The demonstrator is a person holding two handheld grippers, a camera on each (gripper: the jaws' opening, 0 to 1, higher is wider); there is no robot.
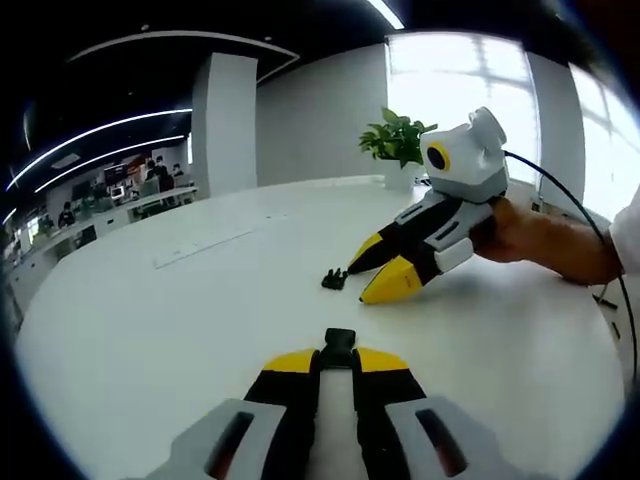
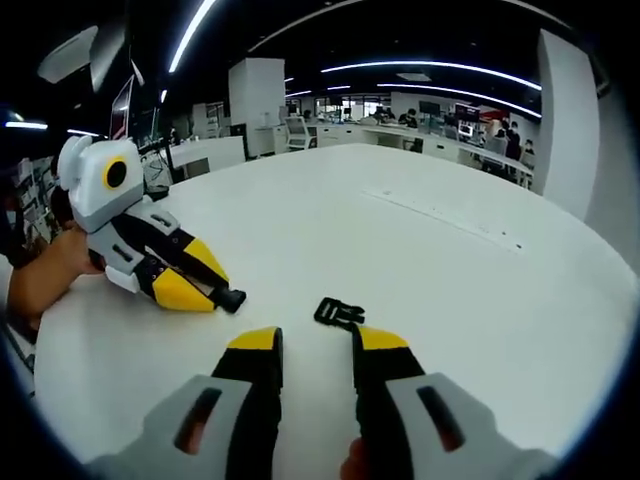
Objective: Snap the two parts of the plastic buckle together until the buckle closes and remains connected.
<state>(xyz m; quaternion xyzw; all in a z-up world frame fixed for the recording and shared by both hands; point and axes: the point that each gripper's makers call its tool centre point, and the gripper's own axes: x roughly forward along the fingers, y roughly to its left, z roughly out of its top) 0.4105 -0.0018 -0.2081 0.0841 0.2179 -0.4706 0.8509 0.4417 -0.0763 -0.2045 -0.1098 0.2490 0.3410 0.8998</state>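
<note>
Clamped between the yellow tips of the left gripper (image 1: 338, 357) is one black buckle part (image 1: 339, 346), its end sticking out just past the fingers (image 1: 291, 362), which are closed down on it. From the right gripper view that same left gripper (image 2: 222, 296) lies low on the white desk (image 2: 450, 270), a hand (image 2: 40, 275) around its body, the black piece poking from its tip. The other buckle part (image 2: 338, 313), pronged and black, lies loose on the desk just ahead of the right gripper (image 2: 316, 345), nearly in line with the gap between the fingers (image 2: 255, 341) but untouched by them; those fingers stand parted with nothing in them. In the left gripper view this loose part (image 1: 334, 279) sits just off the tips of the right gripper (image 1: 372, 276), with a hand (image 1: 540, 238) behind it. Farther back stand a potted plant (image 1: 398, 140), a white pillar (image 1: 225, 122) and bright windows (image 1: 460, 90), and a distant row of workstations (image 2: 440, 135) with people seated.
</note>
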